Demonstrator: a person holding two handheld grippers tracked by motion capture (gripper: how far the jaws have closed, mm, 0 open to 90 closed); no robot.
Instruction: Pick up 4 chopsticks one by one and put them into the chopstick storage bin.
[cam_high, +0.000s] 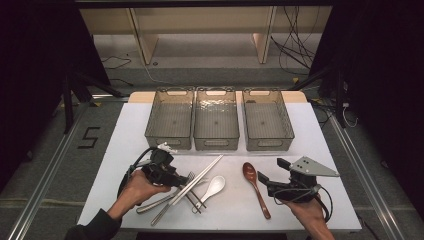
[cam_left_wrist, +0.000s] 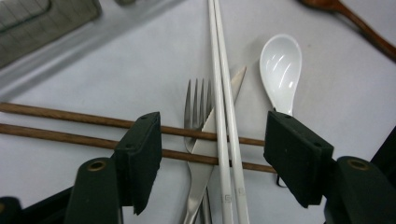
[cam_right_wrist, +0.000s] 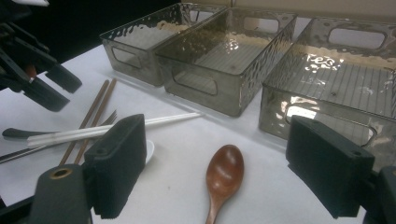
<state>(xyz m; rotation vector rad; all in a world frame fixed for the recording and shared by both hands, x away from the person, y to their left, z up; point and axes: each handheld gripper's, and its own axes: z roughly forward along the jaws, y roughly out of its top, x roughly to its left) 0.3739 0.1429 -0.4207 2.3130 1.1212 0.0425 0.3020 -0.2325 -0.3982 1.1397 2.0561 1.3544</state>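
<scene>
The left gripper hangs with jaws wide apart over the pile near the table's front edge; best to lower squarely astride the smooth white chopsticks, clear of the steel fork and thin wooden chopsticks. The right gripper, also open, frames the glossy wooden spoon. Beyond stand three ribbed, clear bins.

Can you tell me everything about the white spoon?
The white spoon looks like glossy ceramic, a short soup spoon with a deep oval bowl facing up. It lies flat on the white table, right of the white chopsticks and apart from them. Its handle runs behind the left gripper, whose open jaws aren't gripping it.
</scene>
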